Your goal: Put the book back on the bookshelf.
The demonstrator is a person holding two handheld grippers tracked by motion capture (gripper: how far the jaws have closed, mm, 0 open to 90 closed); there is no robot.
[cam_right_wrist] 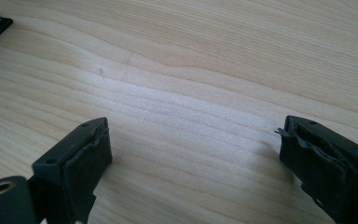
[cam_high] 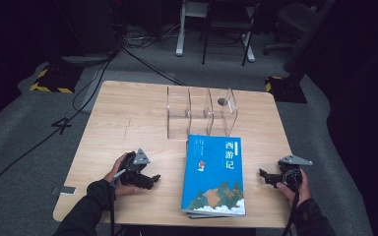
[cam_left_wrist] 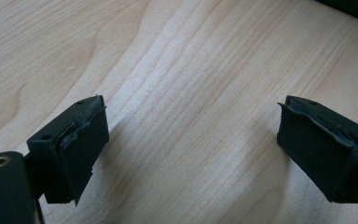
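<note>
Flanking the blue book [cam_high: 213, 176] with bare table [cam_high: 128, 118] between, left tool [cam_high: 150, 181] and right tool [cam_high: 265, 177] both gape empty

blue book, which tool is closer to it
Right, by a small margin. The right tool sits just off the blue book's right edge; the left tool rests a slightly wider gap from its left edge. Both are open and touch nothing.

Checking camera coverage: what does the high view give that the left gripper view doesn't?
High view alone: blue book lying flat, clear acrylic rack behind it, both hands, and the right tool open beside the book. Left gripper view alone: close-up of the worn black pads with bare wood grain between them. Both: the wooden table and the left tool, open and empty.
</note>
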